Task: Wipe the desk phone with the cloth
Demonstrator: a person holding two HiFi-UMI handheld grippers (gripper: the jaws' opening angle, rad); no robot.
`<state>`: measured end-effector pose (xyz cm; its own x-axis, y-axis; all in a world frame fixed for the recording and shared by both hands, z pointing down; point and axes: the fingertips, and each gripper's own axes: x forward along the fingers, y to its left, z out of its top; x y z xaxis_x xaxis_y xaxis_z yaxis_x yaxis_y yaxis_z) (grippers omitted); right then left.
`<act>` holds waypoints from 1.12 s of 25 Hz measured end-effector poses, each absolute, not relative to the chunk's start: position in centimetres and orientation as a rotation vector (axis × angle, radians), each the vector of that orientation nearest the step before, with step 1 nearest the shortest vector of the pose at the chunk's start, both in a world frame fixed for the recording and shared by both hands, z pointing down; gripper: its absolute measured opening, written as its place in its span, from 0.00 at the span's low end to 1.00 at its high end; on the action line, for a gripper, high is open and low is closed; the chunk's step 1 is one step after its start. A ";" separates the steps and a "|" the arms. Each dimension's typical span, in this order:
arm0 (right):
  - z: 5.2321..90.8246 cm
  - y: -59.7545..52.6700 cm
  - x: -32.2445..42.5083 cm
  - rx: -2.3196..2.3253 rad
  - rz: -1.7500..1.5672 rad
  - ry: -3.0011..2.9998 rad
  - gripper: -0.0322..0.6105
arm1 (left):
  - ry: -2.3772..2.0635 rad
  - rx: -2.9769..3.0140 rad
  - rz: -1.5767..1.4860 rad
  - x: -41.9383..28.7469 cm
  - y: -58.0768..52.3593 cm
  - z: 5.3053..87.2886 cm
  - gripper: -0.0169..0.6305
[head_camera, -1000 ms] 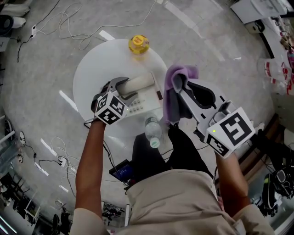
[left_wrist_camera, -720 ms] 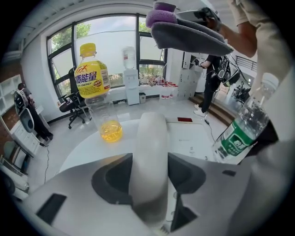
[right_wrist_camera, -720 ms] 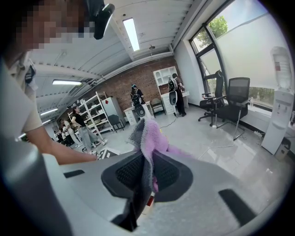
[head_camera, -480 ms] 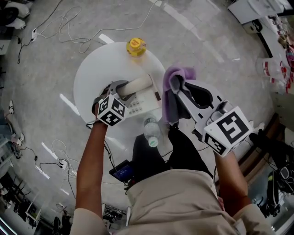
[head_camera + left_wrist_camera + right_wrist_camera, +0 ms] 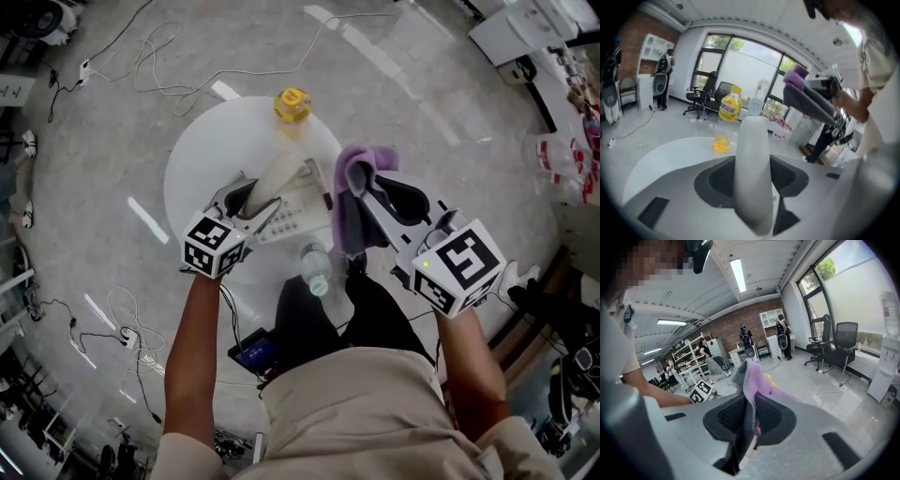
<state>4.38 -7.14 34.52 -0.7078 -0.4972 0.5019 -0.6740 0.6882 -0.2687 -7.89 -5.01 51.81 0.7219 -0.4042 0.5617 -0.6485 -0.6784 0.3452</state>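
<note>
**A:** Over the table's [image 5: 202, 155] right edge, your right gripper [image 5: 364, 184] pinched the cloth [image 5: 360, 156], just beside the desk phone [image 5: 298, 212] at the near right. Why there?

**B:** Staging, I'd judge. Your left gripper [image 5: 259, 191] clamped the handset [image 5: 278, 174] and tilted it up, likely so the cloth could reach the cradle.

The desk phone [image 5: 298, 214] sits on the counter [image 5: 192, 159], toward its right side. Its handset [image 5: 277, 174] is between the fingers of the left gripper [image 5: 251, 192], over the phone's left part. A container [image 5: 292, 104] stands at the counter's far edge and a bottle [image 5: 317, 270] at its near edge. The cloth [image 5: 349, 192], in the right gripper [image 5: 364, 180], hangs just right of the phone.
</note>
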 end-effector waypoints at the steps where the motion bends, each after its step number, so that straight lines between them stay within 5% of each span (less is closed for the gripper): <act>1: 34.3 -7.1 4.2 0.910 0.623 -2.515 0.12 | -0.808 2.369 0.512 -8.1 -5.1 50.5 0.35; 17: 32.1 -7.1 -5.0 0.765 0.846 -2.699 0.12 | -0.646 2.031 -0.628 -13.1 -3.6 36.9 0.35; 28: 34.7 -2.5 -11.6 0.434 1.017 -2.694 0.12 | -0.558 1.955 -0.848 -14.0 -3.6 33.3 0.35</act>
<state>-11.60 -2.49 34.69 -0.9299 -0.1928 0.3133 -0.3517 0.7152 -0.6039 -14.01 -3.60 33.35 0.6617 -0.6687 -0.3391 -0.0471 -0.4885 0.8713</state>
